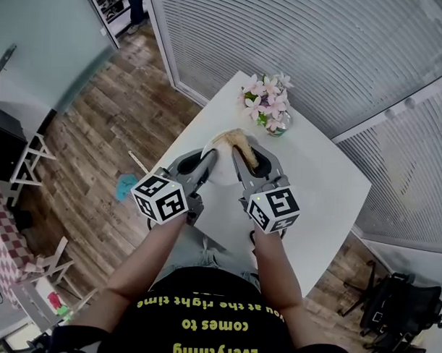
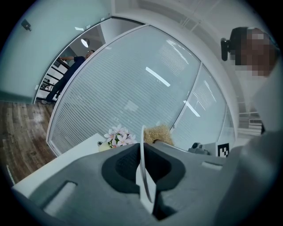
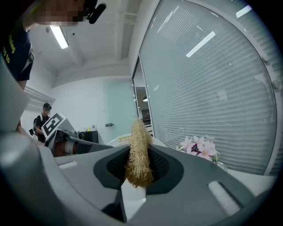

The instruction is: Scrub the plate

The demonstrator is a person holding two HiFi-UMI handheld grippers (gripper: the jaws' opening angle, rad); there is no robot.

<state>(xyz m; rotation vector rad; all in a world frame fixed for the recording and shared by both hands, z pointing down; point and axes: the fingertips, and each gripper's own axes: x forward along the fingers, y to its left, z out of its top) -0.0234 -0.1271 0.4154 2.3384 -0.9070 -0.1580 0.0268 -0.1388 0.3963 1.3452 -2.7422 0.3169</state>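
Scrubber (image 1: 237,141) at far edge of plate (image 1: 220,173), over table (image 1: 318,194); flowers (image 1: 266,101) behind-R.

Shirt (image 1: 215,304): "Everything comes to… right time".

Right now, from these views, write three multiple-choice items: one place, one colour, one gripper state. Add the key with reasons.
1. Where do the flowers stand?
A. on the floor
B. on a chair
C. on the table, at its far end

2. What colour is the plate?
A. blue
B. white
C. black

3. What is the right gripper doing?
A. shut on the tan scrubber
B. open and empty
C. shut on the plate

Key:
1 C: the head view shows them on the tabletop's far end.
2 B: its rim shows white, edge-on in the left gripper.
3 A: the fibres sit pinched between its jaws.
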